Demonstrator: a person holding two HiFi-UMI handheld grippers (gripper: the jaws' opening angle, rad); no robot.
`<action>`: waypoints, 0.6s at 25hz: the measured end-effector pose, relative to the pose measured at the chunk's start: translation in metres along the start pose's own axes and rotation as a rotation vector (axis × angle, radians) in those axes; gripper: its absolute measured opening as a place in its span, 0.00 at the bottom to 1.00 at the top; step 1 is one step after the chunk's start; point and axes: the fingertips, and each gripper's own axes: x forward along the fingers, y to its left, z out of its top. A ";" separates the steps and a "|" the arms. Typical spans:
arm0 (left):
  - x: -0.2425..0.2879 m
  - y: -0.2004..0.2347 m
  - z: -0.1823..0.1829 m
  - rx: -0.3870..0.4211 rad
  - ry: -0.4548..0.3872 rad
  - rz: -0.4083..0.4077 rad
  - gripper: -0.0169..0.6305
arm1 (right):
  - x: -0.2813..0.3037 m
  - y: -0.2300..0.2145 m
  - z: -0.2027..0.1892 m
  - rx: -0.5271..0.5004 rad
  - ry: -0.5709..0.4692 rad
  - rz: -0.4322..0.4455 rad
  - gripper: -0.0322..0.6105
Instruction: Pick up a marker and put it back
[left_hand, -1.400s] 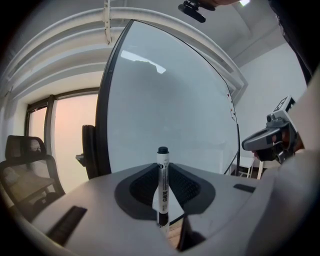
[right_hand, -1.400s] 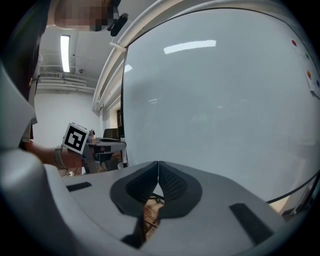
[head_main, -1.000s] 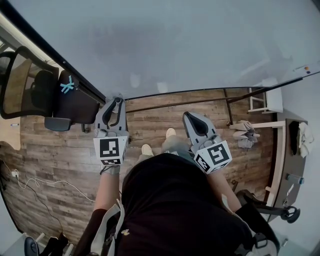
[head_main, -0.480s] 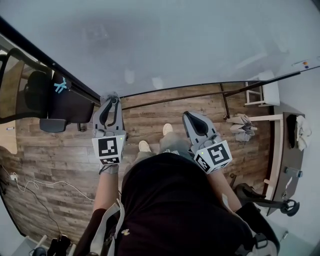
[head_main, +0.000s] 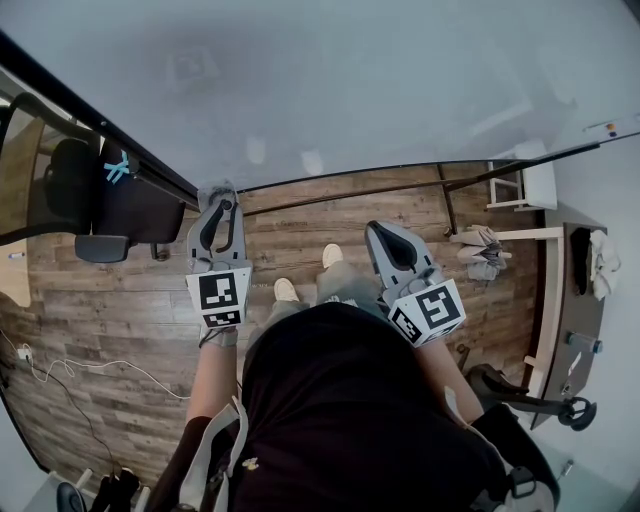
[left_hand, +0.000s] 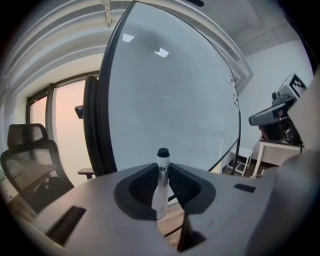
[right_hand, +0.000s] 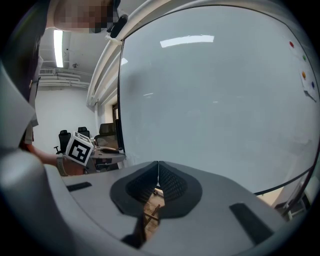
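Note:
A white marker (left_hand: 161, 186) with a black cap (left_hand: 163, 152) stands upright between the pads of my left gripper (left_hand: 163, 170). The jaws are opening, and the pads still touch the barrel. The cap points at the big whiteboard (left_hand: 170, 100) just ahead. In the head view the left gripper (head_main: 219, 203) reaches the board's lower edge, and the marker is hard to make out there. My right gripper (head_main: 385, 236) hangs a little lower over the wooden floor. Its jaws meet at the tip (right_hand: 158, 167) with nothing between them, facing the whiteboard (right_hand: 215, 100).
The whiteboard (head_main: 350, 90) fills the space ahead on a black frame. A black office chair (head_main: 60, 180) stands to the left and a white stool (head_main: 530, 190) to the right. A desk (head_main: 580, 290) runs along the right wall. A cable (head_main: 80, 365) lies on the floor.
My left gripper has crept slightly up toward the board's lower edge, still with the marker between its pads. The right gripper has stayed put.

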 end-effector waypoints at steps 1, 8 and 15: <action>0.000 0.000 -0.001 0.000 0.001 0.001 0.14 | 0.000 0.000 0.000 0.000 0.001 0.000 0.07; -0.002 0.001 -0.002 0.000 -0.003 0.003 0.14 | -0.003 0.003 -0.001 -0.005 0.005 0.002 0.07; -0.005 -0.002 0.002 0.003 -0.012 0.000 0.16 | -0.008 0.004 0.000 -0.005 0.000 -0.005 0.07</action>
